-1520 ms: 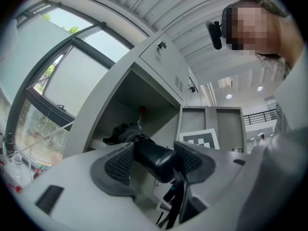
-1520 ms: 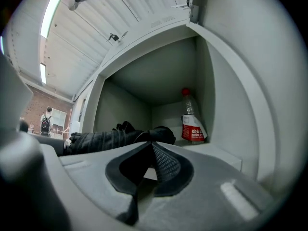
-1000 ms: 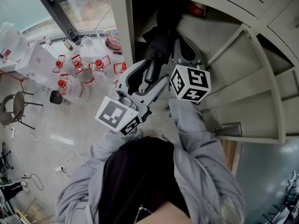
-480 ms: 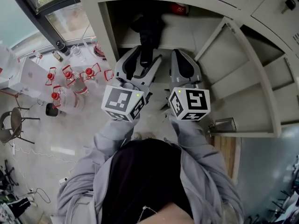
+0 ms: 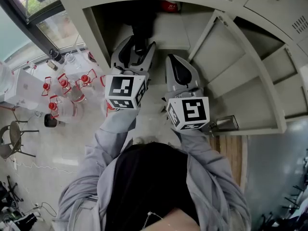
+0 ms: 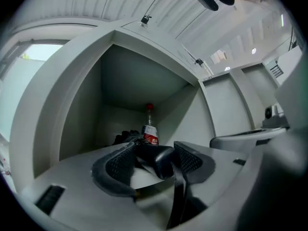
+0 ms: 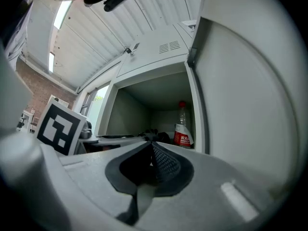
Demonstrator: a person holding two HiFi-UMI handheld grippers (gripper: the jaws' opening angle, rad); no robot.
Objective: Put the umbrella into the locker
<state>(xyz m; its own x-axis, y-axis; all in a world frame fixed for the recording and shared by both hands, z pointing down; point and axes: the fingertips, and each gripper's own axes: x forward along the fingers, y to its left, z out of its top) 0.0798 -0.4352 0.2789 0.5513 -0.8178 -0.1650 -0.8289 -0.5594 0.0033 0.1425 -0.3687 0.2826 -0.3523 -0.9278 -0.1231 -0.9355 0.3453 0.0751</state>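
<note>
The black folded umbrella (image 5: 140, 25) lies with its canopy inside the open locker compartment (image 5: 173, 30). My left gripper (image 5: 140, 46) is shut on the umbrella's black handle (image 6: 161, 159) at the compartment's mouth, and a dark strap hangs below the handle. In the left gripper view the canopy (image 6: 125, 137) rests on the compartment floor. My right gripper (image 5: 174, 62) hovers just right of the left one, shut with nothing in it; its pads (image 7: 161, 163) press together. It is apart from the umbrella (image 7: 150, 135).
A clear bottle (image 5: 168, 6) with a red cap and label stands at the compartment's back right (image 6: 150, 131) (image 7: 182, 128). The locker door (image 5: 240, 76) is swung open to the right, its latch (image 5: 226, 123) near my right arm. Several red-capped water jugs (image 5: 62, 88) stand on the floor at left.
Both grippers have moved forward to the compartment's mouth. The umbrella has gone deeper into the locker. The right gripper has drawn slightly back beside the left.
</note>
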